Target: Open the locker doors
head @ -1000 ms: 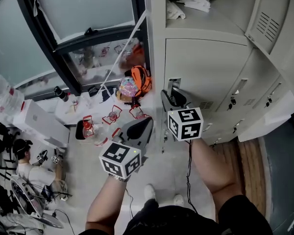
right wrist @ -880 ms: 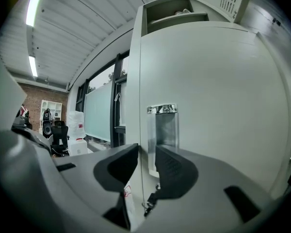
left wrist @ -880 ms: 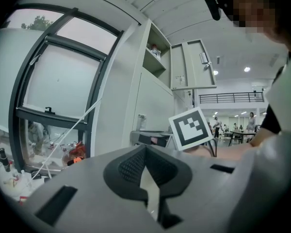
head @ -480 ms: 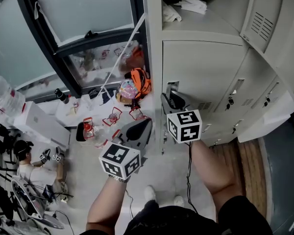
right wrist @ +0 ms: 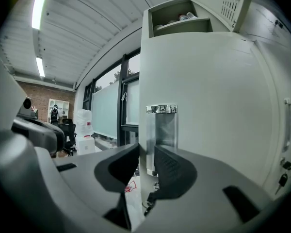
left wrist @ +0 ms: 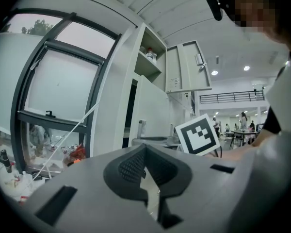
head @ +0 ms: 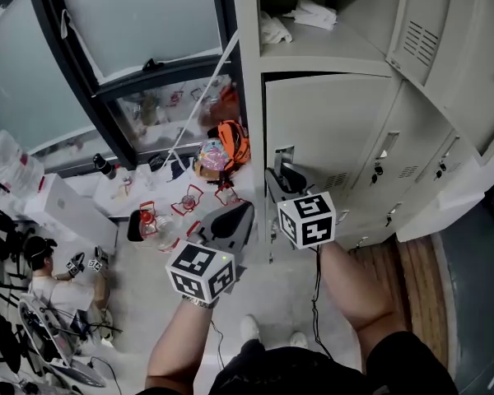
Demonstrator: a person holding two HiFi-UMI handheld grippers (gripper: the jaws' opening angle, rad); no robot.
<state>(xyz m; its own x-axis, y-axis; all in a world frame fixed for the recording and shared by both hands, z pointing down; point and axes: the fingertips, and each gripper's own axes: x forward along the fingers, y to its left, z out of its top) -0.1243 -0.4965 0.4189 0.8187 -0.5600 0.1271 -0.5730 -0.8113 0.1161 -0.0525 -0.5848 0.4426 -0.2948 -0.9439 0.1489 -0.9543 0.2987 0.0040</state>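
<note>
The beige locker door [head: 329, 130] in the middle row stands slightly ajar, with a dark gap along its top. Its chrome handle [head: 284, 155] sits by the left edge. My right gripper [head: 273, 174] has just been closing and is shut on that free edge just below the handle. In the right gripper view the door [right wrist: 208, 106] fills the right side, its edge runs between the right gripper's [right wrist: 146, 154] pads, and the handle [right wrist: 161, 125] rises just behind. My left gripper [head: 245, 208] hangs left of the lockers, shut and empty; its pads [left wrist: 136, 164] meet at the tips.
The top compartment is open, with white cloths [head: 313, 13] on its shelf and its door [head: 428, 31] swung right. Lower doors with keys [head: 379, 171] lie to the right. A dark-framed window [head: 140, 23], an orange bag [head: 235, 134], floor clutter and a seated person [head: 41, 262] are left.
The middle locker door has swung out a little, opening a dark gap at its top. My right gripper moved slightly left with the door's edge; the left gripper shifted a little.
</note>
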